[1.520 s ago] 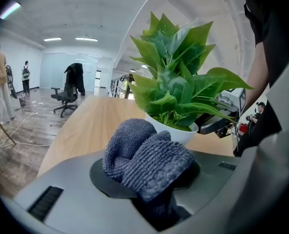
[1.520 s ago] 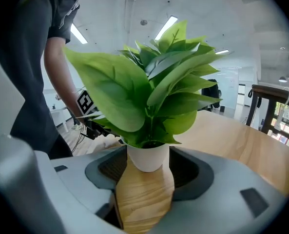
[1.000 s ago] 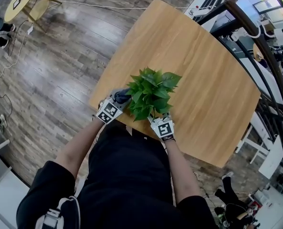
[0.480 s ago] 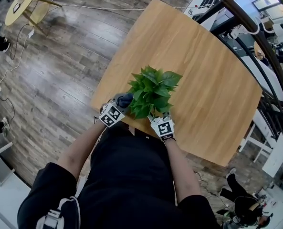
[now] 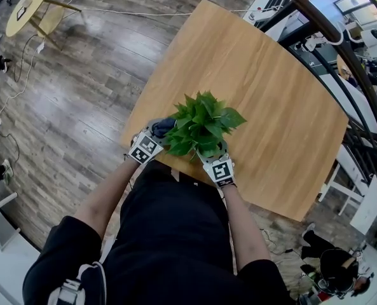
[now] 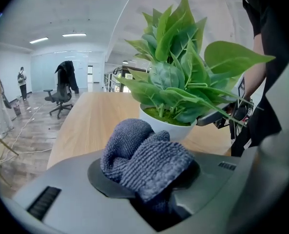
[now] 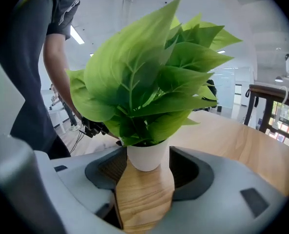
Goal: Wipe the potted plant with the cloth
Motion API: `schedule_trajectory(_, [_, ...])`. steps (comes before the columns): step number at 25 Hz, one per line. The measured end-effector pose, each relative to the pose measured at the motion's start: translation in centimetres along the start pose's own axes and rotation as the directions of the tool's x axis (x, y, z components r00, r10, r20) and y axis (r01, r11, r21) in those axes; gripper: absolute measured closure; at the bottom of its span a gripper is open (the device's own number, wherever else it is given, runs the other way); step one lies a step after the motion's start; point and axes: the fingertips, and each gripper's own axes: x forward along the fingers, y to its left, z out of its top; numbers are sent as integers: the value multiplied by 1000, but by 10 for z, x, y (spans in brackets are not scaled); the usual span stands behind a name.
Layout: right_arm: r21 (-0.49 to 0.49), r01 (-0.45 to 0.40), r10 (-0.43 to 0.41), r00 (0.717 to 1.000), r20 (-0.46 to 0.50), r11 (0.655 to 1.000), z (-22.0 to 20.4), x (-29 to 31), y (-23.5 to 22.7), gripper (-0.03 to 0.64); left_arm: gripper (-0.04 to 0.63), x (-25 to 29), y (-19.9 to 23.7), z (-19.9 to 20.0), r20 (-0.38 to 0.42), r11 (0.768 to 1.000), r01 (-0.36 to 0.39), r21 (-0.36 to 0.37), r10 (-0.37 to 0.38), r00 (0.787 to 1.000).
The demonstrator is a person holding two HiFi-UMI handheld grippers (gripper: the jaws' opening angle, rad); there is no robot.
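Wood table (image 5: 271,107), plank floor (image 5: 93,94) (cloth (image 5: 163,126) beside plant (image 5: 201,129))

Leafy potted plant (image 7: 149,91), white pot (image 7: 147,156) gripped between right gripper (image 7: 148,161) jaws, wooden table (image 7: 232,138), person's arm (image 7: 56,77) behind

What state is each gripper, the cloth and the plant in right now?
left gripper: shut on the cloth.
cloth: bunched between the jaws, close to the plant; contact unclear.
right gripper: shut on the potted plant, at its white base.
potted plant: upright on the table.
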Motion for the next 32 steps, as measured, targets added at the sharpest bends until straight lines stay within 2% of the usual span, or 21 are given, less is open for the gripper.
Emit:
schedule_trajectory(4, [-88, -70, 69, 997, -16, 994, 8, 7, 3, 364, 434, 2, 4, 4, 4, 1000, -13, 11, 13, 1000])
schedule_trajectory(11, [-36, -61, 60, 998, -25, 998, 2, 8, 6, 365, 439, -1, -5, 8, -4, 995, 40, 94, -40, 999])
schedule_trajectory(15, [-47, -40, 38, 999, -38, 998, 2, 10, 6, 365, 439, -3, -26, 4, -50, 977, 81, 197, -73, 996])
schedule_trajectory(23, [-26, -44, 43, 998, -41, 999, -2, 7, 13, 365, 439, -2, -26, 3, -42, 987, 58, 152, -53, 998])
schedule_trajectory(28, [-57, -75, 72, 996, -57, 996, -10, -7, 27, 365, 439, 2, -15, 8, -34, 989, 43, 139, -38, 999])
schedule_trajectory(32, [7, 11, -10, 1000, -23, 1000, -6, -11, 6, 365, 439, 3, -19, 6, -37, 988, 72, 138, -68, 997])
